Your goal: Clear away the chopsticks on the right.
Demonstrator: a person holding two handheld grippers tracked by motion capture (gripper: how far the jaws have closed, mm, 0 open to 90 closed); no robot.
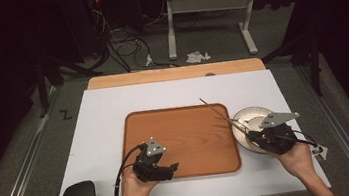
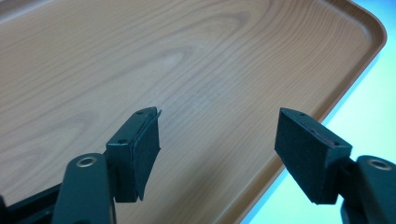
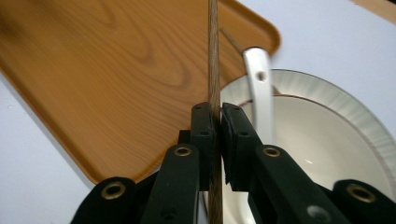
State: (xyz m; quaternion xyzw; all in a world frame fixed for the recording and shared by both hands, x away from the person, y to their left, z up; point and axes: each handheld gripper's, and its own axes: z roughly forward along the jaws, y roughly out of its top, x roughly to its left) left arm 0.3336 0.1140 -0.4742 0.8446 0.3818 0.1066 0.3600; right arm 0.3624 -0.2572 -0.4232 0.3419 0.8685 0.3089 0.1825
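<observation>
- Right gripper (image 1: pixel 260 135) — seen in the high view at 4 o'clock of the table (image 1: pixel 102 137), held in the person's right hand (image 1: pixel 298 158), over the near edge of the bowl (image 1: pixel 245 117).
- Its jaws are clenched on a thin brown stick (image 1: pixel 217 113). In the right gripper view the stick (image 3: pixel 214 56) runs straight up between the two black pads, gripped part-way along its length, with a stretch also showing below the jaws.
- In the high view the stick slants from the gripper toward 10 o'clock, crossing the far right corner of the tray (image 1: pixel 181 170); its far tip lies beyond the tray's rim, over the white table.
- The bowl (image 3: pixel 327 140) is white, with a ribbed rim. It stands just beside the tray's right edge, at 3 o'clock of the tray (image 3: pixel 93 84).
- A white spoon handle (image 3: pixel 259 88) with a small hole leans on the bowl's rim, just right of the stick in the right gripper view. A second thin stick end (image 3: pixel 231 39) shows behind it — whether it rests in the bowl I cannot tell.
- Left gripper (image 1: pixel 171 171) — at 7 o'clock of the tray, held in the left hand (image 1: pixel 136 188) over the tray's near left part.
- In the left gripper view its jaws stand well apart, released, nothing between them; bare wood-grain tray (image 2: pixel 187 56) lies beyond.
</observation>
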